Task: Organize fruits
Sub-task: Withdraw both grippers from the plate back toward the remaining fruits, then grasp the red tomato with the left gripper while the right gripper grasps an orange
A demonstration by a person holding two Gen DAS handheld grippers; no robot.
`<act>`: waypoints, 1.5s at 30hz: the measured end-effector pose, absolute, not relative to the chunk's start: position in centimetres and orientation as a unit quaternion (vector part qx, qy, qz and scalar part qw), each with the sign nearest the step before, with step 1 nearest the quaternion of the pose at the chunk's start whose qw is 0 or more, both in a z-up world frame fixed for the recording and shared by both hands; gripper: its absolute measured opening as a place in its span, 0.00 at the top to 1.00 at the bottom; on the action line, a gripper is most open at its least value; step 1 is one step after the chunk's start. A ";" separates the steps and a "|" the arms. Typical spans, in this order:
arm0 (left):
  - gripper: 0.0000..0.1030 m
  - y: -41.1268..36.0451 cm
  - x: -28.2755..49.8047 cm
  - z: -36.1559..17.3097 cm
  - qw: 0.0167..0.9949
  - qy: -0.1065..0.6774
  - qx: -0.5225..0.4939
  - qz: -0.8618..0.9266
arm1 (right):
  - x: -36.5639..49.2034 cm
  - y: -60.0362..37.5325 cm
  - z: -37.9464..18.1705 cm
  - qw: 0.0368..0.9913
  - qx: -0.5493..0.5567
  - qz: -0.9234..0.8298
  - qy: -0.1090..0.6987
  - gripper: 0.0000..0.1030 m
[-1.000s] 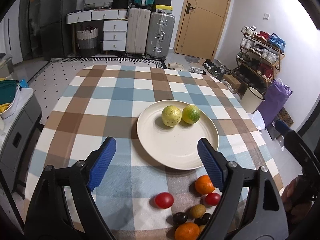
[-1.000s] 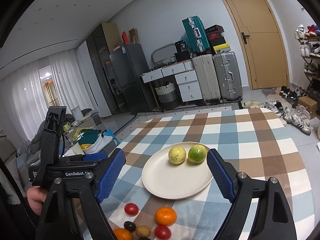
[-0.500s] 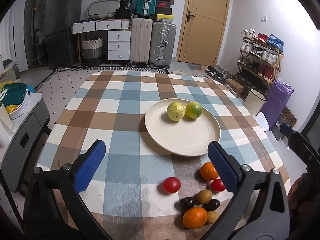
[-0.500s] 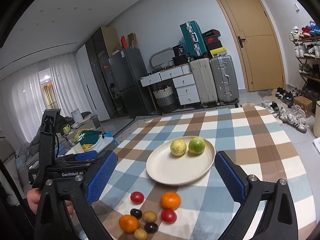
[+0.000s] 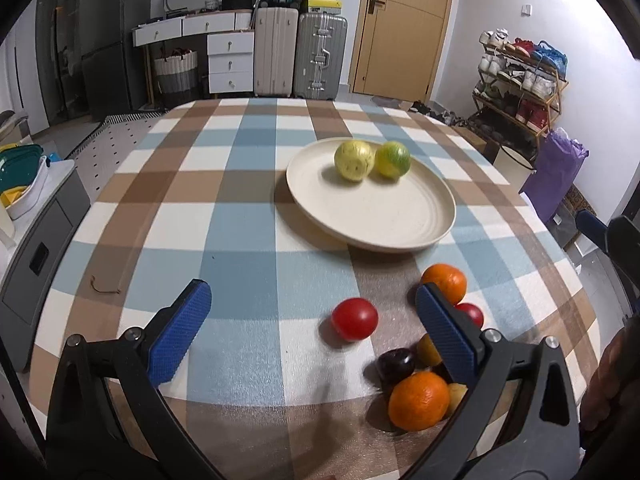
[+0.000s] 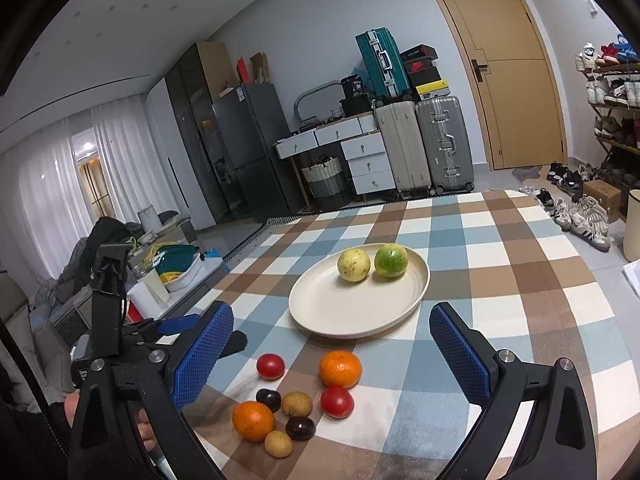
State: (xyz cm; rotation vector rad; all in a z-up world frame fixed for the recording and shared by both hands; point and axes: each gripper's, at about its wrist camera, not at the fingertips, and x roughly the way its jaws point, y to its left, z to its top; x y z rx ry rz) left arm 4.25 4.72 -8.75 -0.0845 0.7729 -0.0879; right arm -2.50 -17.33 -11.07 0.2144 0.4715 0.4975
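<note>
A cream plate (image 5: 372, 224) (image 6: 340, 312) on the checked tablecloth holds a yellow fruit (image 5: 354, 160) (image 6: 353, 265) and a green-yellow fruit (image 5: 393, 159) (image 6: 391, 260). Nearer me lies a loose cluster: a red tomato (image 5: 354, 318) (image 6: 270, 366), two oranges (image 5: 445, 282) (image 6: 253, 420), a second tomato (image 6: 337, 401), dark plums (image 6: 268, 399) and small brown fruits (image 6: 296, 404). My left gripper (image 5: 310, 296) hangs open low over the cloth, the first tomato lying below its gap, untouched. My right gripper (image 6: 331, 314) is open above the cluster, holding nothing.
The round table's edge (image 5: 576, 264) drops off to the right, toward a purple bag (image 5: 554, 176) and a shoe rack (image 5: 516, 80). A grey side cabinet with bowls (image 5: 24, 184) stands left of the table. Suitcases (image 6: 424, 144) and drawers line the back wall.
Both grippers opened wider and sank toward the table. The loose fruit now looks larger and closer in both views, and the plate sits farther ahead.
</note>
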 end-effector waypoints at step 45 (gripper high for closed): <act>0.73 4.5 7.7 -13.2 0.879 0.442 -0.090 -0.157 | -0.2 -17.0 -14.8 0.916 0.116 0.240 0.300 0.02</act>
